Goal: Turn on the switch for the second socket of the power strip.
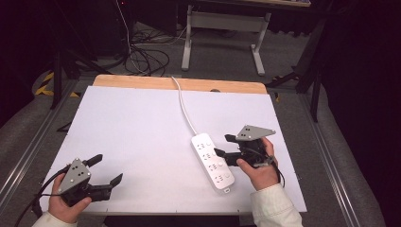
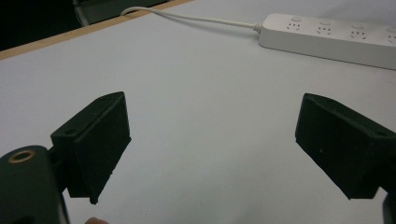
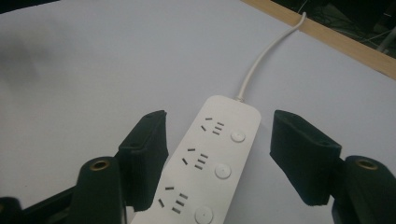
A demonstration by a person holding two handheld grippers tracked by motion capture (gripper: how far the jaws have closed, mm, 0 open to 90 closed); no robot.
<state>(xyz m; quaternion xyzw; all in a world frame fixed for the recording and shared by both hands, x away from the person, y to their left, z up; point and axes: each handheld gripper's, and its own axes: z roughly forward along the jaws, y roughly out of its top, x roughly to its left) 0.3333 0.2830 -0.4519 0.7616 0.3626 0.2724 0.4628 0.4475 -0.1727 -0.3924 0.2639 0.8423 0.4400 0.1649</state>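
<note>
On the white table (image 1: 142, 127), right of centre — a white power strip (image 1: 213, 163).
Right gripper (image 1: 222, 145) straddles the strip, jaws apart and not pressing it; left gripper (image 1: 108, 169) gapes wide over bare table — well apart from it.

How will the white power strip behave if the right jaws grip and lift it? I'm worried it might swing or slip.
The long white plastic power strip looks rigid, so it should lift without bending. Its smooth casing may slip between the jaws. The attached white cable trails off the table's far edge and will probably drag on that end.
</note>
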